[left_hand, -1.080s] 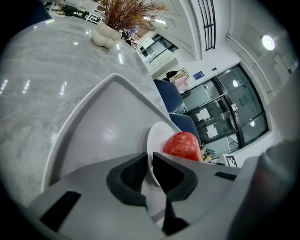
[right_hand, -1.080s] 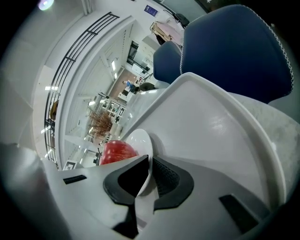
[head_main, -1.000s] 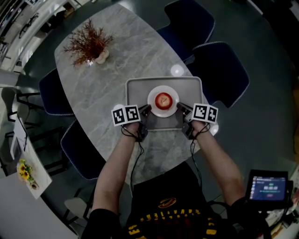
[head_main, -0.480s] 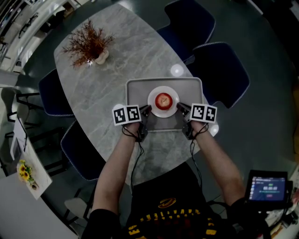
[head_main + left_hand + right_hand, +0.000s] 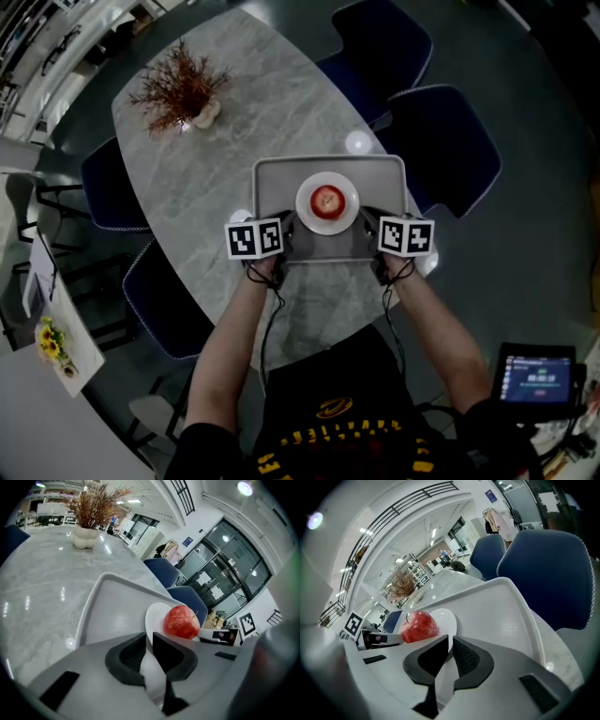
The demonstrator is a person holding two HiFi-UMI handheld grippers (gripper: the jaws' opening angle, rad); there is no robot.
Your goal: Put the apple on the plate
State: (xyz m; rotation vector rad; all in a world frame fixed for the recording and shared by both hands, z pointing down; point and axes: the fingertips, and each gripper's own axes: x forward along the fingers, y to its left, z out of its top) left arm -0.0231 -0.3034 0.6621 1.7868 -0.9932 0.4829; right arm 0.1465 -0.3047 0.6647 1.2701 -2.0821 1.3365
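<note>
Red apple on white plate, mid-tray; L gripper & R gripper pulled back to tray's near edge vs 1 s ago, both clenched, empty.

Apple on plate, in tray

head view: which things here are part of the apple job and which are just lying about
Job in hand: apple, plate, left tool, right tool.

Lying about: tray under the plate, dried plant in vase, blue chairs, small screen.
</note>
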